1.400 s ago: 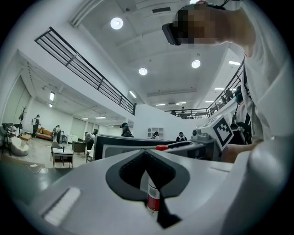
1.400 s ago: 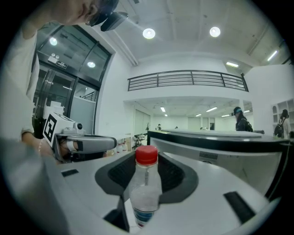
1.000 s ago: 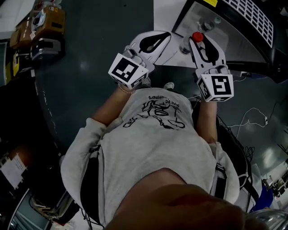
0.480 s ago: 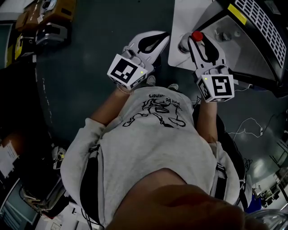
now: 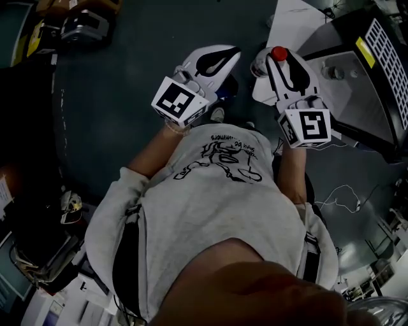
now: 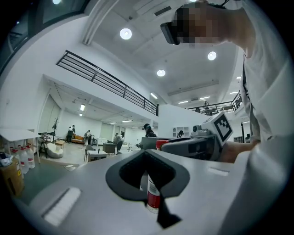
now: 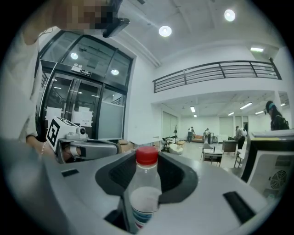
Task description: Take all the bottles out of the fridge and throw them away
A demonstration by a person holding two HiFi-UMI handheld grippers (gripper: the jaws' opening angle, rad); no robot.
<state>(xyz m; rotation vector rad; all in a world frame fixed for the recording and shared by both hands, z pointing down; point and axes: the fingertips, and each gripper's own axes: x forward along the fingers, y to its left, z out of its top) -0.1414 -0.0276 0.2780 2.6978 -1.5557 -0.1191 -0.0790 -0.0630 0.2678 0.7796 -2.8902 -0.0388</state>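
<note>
I hold both grippers out in front of my chest, side by side and about level, marker cubes towards me. The left gripper [image 5: 236, 52] has its jaws drawn together at the tips, with nothing pinched that I can see. Through the hollow behind its tips, its own view shows a strip of the bottle held by the other gripper. The right gripper [image 5: 276, 57] is clamped on that bottle [image 7: 145, 188] just below the red cap [image 7: 147, 156], and the bottle stands upright between the pads.

Left of and beyond the grippers the dark floor [image 5: 127, 95] is open, with boxes [image 5: 83, 28] well off at the far left edge. A white sheet [image 5: 296, 19] lies just past the right gripper. Loose cables [image 5: 341, 194] trail to my right.

At the right stands a dark cabinet [image 5: 366, 130] with a white grille [image 5: 389, 51]. On its grey inner surface sits one small round-topped thing, too small to identify.
</note>
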